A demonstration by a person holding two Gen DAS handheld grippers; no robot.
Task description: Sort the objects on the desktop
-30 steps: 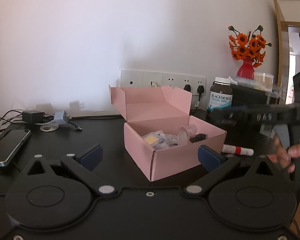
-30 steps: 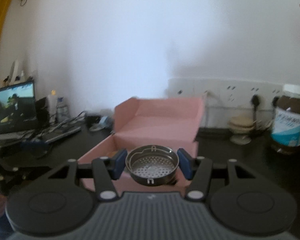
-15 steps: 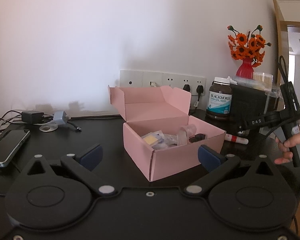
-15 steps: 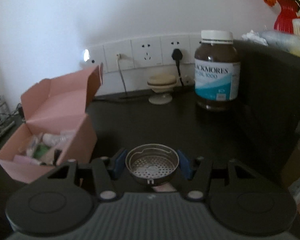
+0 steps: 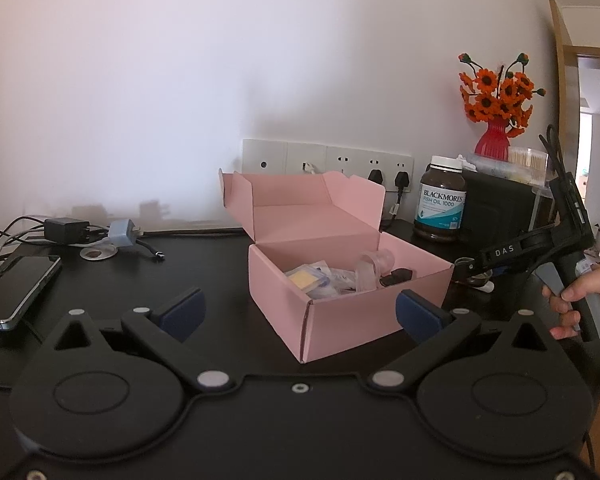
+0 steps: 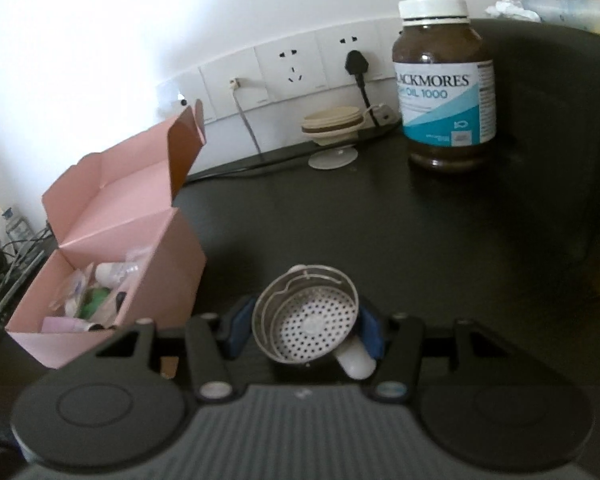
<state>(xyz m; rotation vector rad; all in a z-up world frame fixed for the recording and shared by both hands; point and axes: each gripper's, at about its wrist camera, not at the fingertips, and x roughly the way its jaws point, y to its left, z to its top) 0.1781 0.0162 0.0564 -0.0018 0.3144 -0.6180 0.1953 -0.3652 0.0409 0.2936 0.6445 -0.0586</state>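
Observation:
An open pink box (image 5: 340,312) holding several small items stands mid-table; in the right wrist view the pink box (image 6: 112,240) is at the left. My left gripper (image 5: 300,312) is open in front of the box, with nothing between its fingers. My right gripper (image 6: 305,330) is shut on a round metal strainer (image 6: 306,314), tilted, low over the dark table right of the box. A white stick (image 6: 356,362) lies on the table under the strainer. In the left wrist view the right gripper (image 5: 466,270) reaches in from the right, held by a hand (image 5: 580,296).
A brown fish-oil bottle (image 6: 446,92) stands at the back right beside a black box (image 5: 496,208) with a red flower vase (image 5: 494,140) on it. A beige round holder (image 6: 334,124) sits by the wall sockets (image 5: 328,160). A phone (image 5: 12,288) and chargers (image 5: 66,230) lie at the left.
My right gripper has swung with the strainer from in front of the pink box to its right and dipped toward the table, rolling as it went. The left gripper has stayed put.

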